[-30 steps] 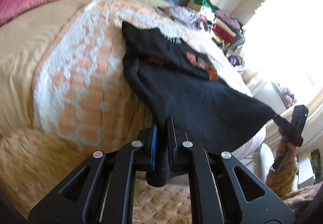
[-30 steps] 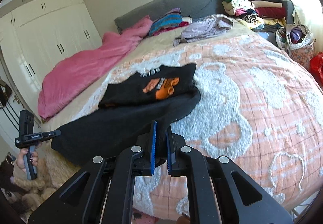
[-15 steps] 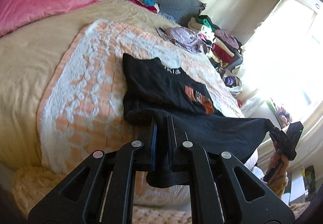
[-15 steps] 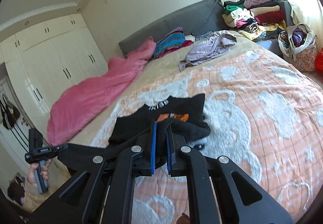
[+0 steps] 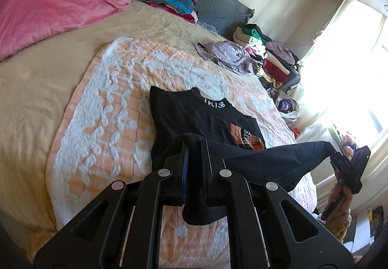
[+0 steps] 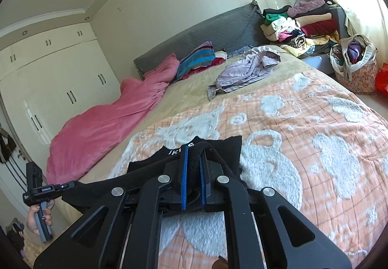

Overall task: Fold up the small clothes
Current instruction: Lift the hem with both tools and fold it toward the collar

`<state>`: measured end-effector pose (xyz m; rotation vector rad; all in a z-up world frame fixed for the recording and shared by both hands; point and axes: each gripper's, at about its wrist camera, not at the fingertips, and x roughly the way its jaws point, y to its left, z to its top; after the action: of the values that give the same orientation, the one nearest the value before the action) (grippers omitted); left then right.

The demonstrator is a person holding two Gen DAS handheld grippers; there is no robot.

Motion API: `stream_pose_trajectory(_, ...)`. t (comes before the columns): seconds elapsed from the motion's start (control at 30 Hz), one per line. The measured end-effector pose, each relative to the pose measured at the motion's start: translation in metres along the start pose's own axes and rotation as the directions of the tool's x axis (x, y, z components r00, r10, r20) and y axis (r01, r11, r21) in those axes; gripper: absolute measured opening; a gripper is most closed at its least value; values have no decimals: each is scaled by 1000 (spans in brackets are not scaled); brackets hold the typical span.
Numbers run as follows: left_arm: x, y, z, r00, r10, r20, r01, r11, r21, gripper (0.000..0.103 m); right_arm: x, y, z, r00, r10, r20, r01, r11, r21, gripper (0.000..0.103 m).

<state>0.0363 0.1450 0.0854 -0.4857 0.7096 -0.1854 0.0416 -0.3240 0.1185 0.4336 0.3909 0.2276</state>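
The left gripper [image 5: 194, 145] has its two jaws pressed together on a fold of black cloth, with a small flap of the cloth hanging out below them. The right gripper [image 6: 193, 147] is likewise pinched tight on black cloth between its blue-edged pads. Both hold the lower edge of a black T-shirt [image 5: 194, 118], and this edge stretches taut in the air between the two grippers, above the part of the shirt that lies flat. The flat part rests on an orange and white quilt [image 5: 109, 123] with its neckband, printed with white letters, towards the headboard [image 6: 218, 26] and an orange print on its chest. The quilt covers a bed with a tan sheet [image 5: 36, 89]. A pink duvet [image 6: 109, 121] is bunched along one side, and a crumpled lilac garment [image 6: 245, 70] lies near striped folded clothes [image 6: 196, 58]. Beyond the bed stands a heap of mixed laundry [image 6: 298, 26], and beside it what looks like a cloth bag [image 6: 356, 65], though glare blurs it.
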Motion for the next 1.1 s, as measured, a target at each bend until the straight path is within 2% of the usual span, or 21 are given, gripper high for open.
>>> stream_pose_trajectory(0.33,30,-4,26,999,44,-8,-44,999,26,3,38,-18,13,999,-47,-27,48,998,28,7)
stream_pose_trajectory(0.73,59,1,39,995,96,-28,-95,994,53,3,74,-33,18,994,-89,-58,91,996,24,7)
stream_pose_trajectory(1.1,87,17,45,992,109,-60,-107,994,34,3,114,-47,18,987,-132,-95,135,991,25,7)
